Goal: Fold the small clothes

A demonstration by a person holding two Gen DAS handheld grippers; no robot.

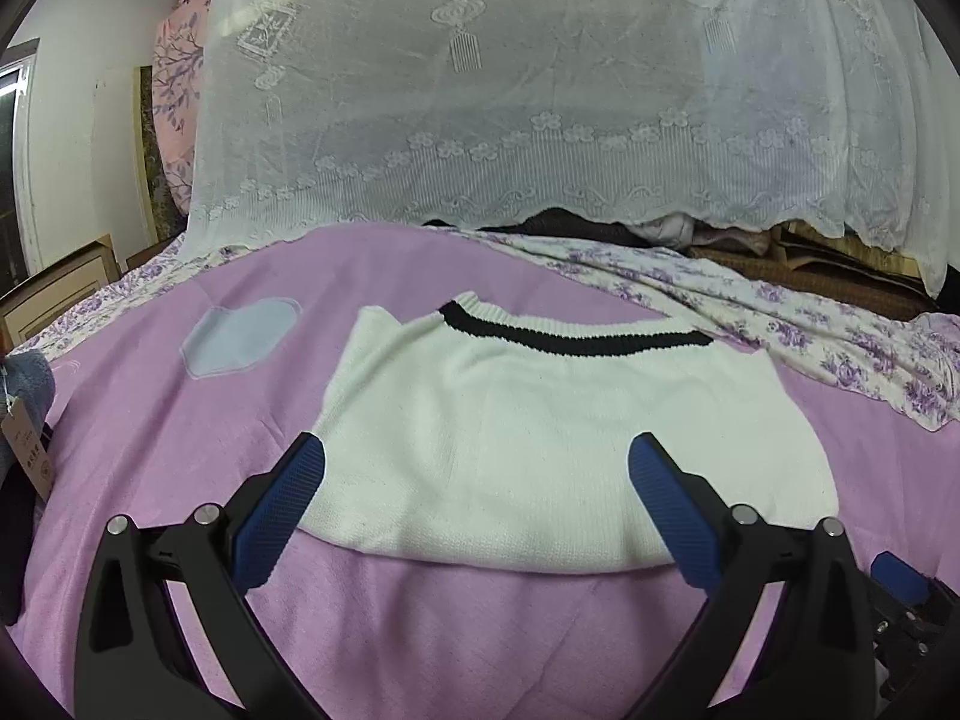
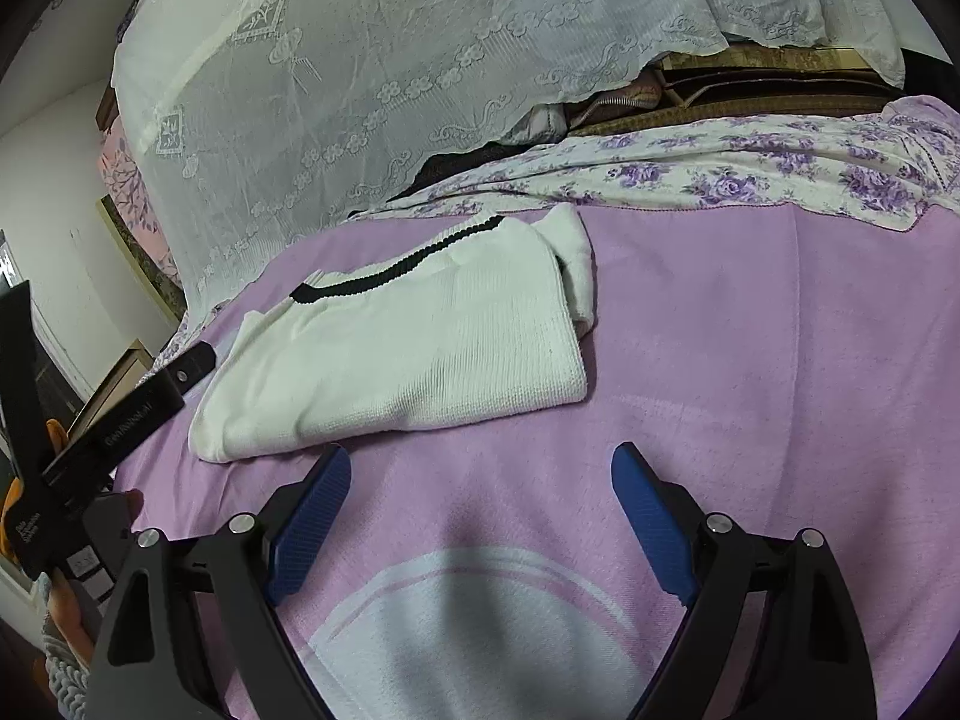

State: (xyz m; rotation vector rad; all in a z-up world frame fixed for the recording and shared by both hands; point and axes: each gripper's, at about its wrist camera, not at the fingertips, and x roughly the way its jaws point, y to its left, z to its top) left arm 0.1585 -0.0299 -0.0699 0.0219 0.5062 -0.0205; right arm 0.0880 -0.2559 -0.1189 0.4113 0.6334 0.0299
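Pink blanket [image 1: 150,468] covers the bed; the white sweater [image 1: 540,438] lies folded at 12 o'clock from the left gripper [image 1: 477,468], long axis crosswise. Left is nearer. Right gripper [image 2: 480,474] sees it at 11. Both jaws stand wide, empty.

Ribbed knit white sweater [image 1: 540,456], fuzzy matt lilac blanket [image 1: 180,468], sheer lace curtain [image 1: 540,120]

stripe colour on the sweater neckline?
Black stripe on the white sweater; clearest in the left wrist view.
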